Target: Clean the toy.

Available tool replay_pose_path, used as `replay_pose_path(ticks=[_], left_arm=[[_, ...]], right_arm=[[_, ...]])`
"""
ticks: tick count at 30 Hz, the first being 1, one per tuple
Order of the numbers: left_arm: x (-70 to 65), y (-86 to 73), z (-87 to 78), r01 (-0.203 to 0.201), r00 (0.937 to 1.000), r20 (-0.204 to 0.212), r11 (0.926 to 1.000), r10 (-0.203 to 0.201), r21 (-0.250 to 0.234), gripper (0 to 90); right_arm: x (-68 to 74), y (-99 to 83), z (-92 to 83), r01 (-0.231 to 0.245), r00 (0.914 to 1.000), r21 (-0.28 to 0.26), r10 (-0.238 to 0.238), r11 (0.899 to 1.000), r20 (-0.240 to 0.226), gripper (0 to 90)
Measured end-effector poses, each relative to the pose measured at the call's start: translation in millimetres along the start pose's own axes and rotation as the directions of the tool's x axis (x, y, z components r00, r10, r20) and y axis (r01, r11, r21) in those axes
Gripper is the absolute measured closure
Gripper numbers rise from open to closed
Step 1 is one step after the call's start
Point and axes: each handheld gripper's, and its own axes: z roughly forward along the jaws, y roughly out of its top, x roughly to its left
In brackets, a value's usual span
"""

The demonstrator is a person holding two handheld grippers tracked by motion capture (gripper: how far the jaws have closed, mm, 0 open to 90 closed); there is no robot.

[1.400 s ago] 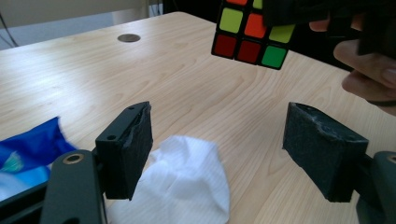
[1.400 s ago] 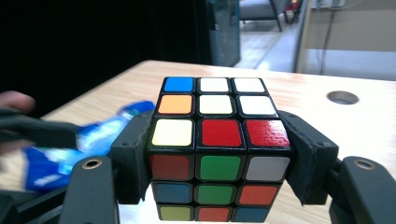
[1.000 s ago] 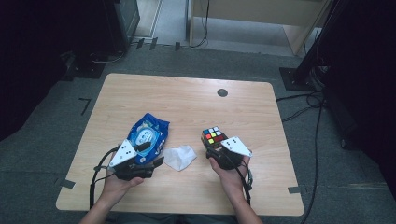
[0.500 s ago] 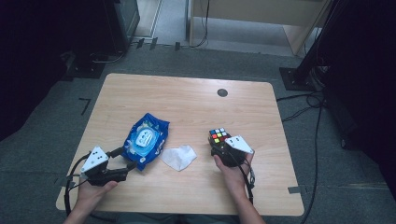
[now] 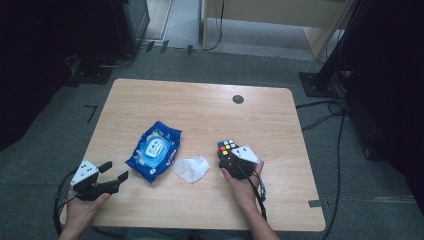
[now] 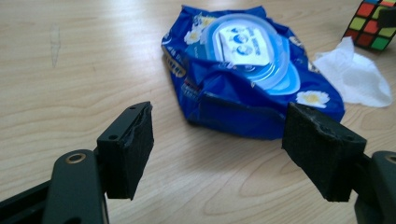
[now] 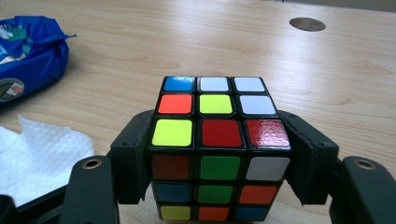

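Right gripper (image 7: 219,154): clamped on the puzzle cube (image 7: 215,149), right of the wipes pack (image 5: 154,156).
Left gripper (image 6: 224,154): jaws apart, empty, left of the pack.

In front of the left gripper (image 6: 219,154) the wood is bare up to the blue wipes pack (image 6: 247,70), which blocks the way. Past it lies a white tissue (image 6: 355,77), beside the right gripper (image 5: 231,161)

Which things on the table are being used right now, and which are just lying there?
In use:
- puzzle cube, clamped in the right tongs
- blue wipes pack, just ahead of the open left tongs
- white wipe, lying between pack and cube

Just lying about:
- dark round disc in the table
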Motion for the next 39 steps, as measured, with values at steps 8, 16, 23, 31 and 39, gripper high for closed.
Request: replay_pose_path(ticks=[8,16,23,31,39], left_arm=[[1.4,-7.4,4.2,-0.049,0.9977,-0.043,0.9962,0.052,0.072,24.3],[8.6,-14.4,10.5,-0.072,0.9857,-0.137,0.9802,0.098,0.184,22.5],[11.3,-17.7,15.8,-0.055,0.9902,-0.111,0.9671,0.085,0.248,19.5],[9.4,-18.8,22.0,-0.05,0.9899,-0.117,0.97,0.08,0.238,9.3],[9.4,-18.3,22.7,-0.049,0.9899,-0.117,0.9694,0.079,0.241,7.9]], right_arm=[[2.3,-0.5,4.6,0.0,0.9993,0.043,0.002,0.999,-0.036,33.6],[1.5,9.4,-7.1,0.005,0.9986,0.028,-0.004,1.0,-0.053,5.2],[-15.1,27.1,-34.6,-0.034,0.9955,0.028,0.036,0.999,-0.088,2.3],[-38.6,30.7,-52.0,-0.058,0.9948,0.051,0.062,0.997,-0.08,2.4],[-58.7,16.4,-67.5,-0.031,0.9971,0.086,0.037,0.996,-0.067,2.4]])
